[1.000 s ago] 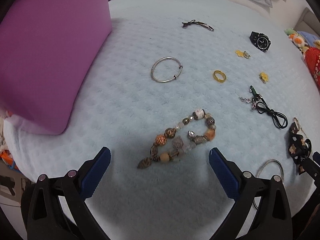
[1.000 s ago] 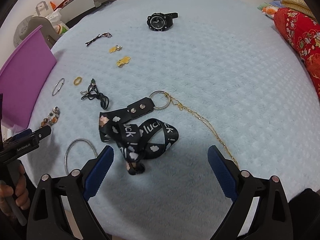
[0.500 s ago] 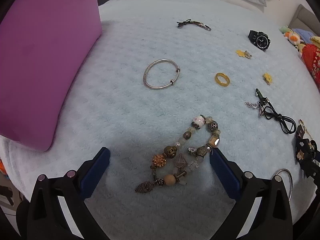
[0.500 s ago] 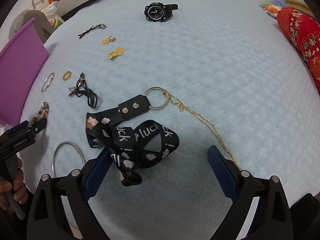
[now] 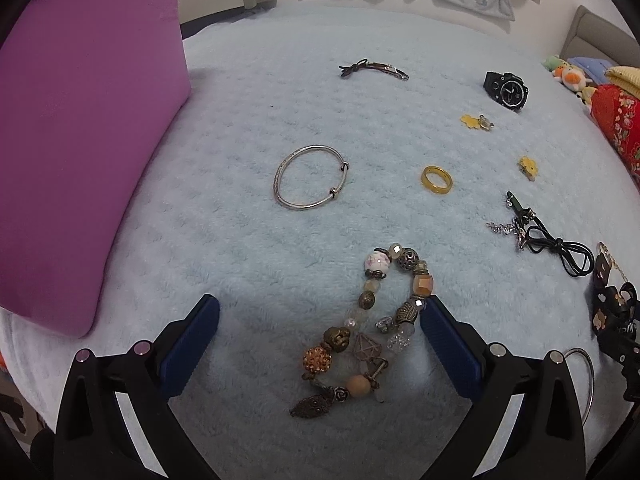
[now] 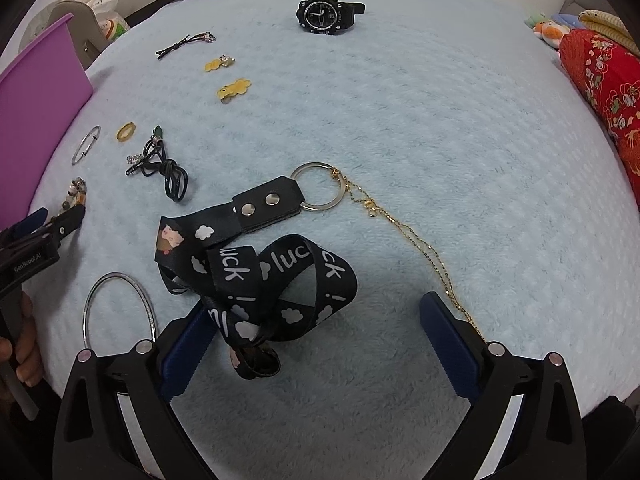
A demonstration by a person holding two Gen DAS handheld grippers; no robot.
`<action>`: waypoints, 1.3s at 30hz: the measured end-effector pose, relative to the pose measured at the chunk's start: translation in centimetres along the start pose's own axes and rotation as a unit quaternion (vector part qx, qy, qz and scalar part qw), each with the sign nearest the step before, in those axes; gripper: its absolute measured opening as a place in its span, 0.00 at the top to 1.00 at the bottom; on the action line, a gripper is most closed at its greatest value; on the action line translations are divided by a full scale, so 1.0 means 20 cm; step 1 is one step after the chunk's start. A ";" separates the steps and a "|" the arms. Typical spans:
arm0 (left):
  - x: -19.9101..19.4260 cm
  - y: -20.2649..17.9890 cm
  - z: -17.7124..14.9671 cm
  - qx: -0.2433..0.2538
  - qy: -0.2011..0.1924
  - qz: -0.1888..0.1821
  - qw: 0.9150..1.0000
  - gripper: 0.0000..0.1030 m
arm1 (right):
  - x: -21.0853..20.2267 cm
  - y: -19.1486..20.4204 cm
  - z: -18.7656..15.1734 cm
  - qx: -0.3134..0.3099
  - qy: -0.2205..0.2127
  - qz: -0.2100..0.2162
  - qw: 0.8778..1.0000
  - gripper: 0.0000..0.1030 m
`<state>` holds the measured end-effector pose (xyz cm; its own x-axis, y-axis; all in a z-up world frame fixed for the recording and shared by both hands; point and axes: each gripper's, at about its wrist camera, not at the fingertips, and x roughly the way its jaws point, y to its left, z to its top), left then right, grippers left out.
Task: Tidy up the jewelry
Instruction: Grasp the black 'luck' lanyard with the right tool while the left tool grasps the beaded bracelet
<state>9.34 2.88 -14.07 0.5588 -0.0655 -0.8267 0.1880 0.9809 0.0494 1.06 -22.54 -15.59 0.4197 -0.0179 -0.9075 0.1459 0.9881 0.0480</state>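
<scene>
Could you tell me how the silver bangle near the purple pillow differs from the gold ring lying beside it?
The silver bangle is a thin wire hoop, while the gold ring is a broad, flat band. The bangle is clearly the wider loop of the two. The bangle carries two small beads on its rim; the ring looks plain. The bangle lies nearer the purple pillow, the ring farther from it. Both lie flat and untouched on the light blue blanket.

— Where does the beaded bracelet (image 5: 372, 320) lie?
— On the blanket (image 5: 248, 128), between the left gripper's (image 5: 320, 336) spread fingers; the bangle (image 5: 310, 178) lies behind it, the ring (image 5: 437, 181) to that bangle's right.
— And by the other gripper?
— The lanyard (image 6: 264, 264) lies before the right gripper (image 6: 316, 328), a hoop (image 6: 120, 308) to its left, the chain (image 6: 408, 236) trailing right, the watch (image 6: 326, 14) far behind
</scene>
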 end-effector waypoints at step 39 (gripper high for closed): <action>-0.49 -0.04 0.05 -0.035 -0.021 -0.089 0.995 0.99 | -0.60 -0.04 0.13 0.033 -0.092 0.153 0.983 0.78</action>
<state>4.51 2.54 -5.55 0.5549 -0.2462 -0.7947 0.2321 0.9631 -0.1363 -1.65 -23.56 -3.69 0.6078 0.2449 -0.7554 0.0432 0.9396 0.3394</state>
